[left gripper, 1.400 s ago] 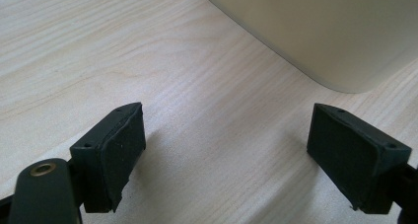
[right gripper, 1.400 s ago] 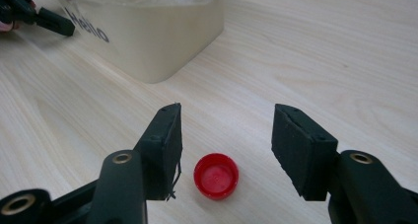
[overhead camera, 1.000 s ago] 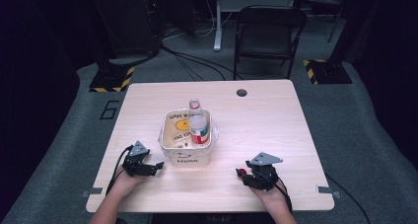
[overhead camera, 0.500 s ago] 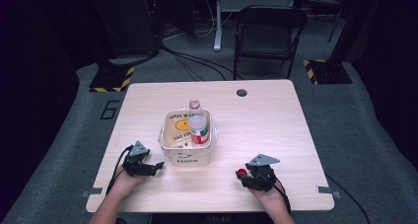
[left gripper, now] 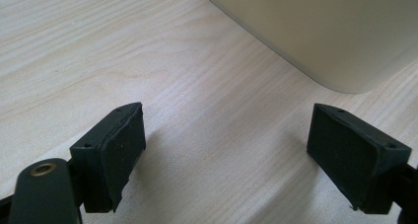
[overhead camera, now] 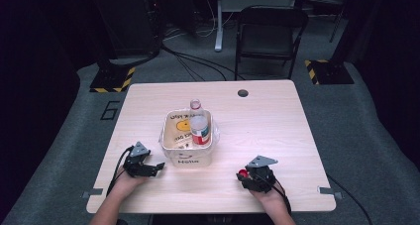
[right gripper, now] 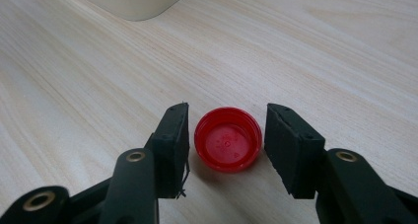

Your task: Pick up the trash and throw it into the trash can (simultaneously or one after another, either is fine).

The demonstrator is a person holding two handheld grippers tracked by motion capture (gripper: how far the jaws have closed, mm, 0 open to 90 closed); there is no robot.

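Red cap [right gripper: 227, 139] on table [right gripper: 320, 51], hollow upward; right claw [right gripper: 226, 145] closing around, untouched; left claw [left gripper: 236, 150] released.

- My white tub [overhead camera: 188, 158] sits on my wooden table [overhead camera: 277, 131].
- A bottle [overhead camera: 199, 128] stands inside it.
- A black chair [overhead camera: 270, 34] waits behind the table.

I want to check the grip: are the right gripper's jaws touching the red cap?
Apart. The right gripper view shows table in a thin gap between red cap and each pad.

Glossy red plastic cap [right gripper: 227, 146] on matt pale wood-grain table [right gripper: 320, 51], matt black fingers [right gripper: 173, 145]
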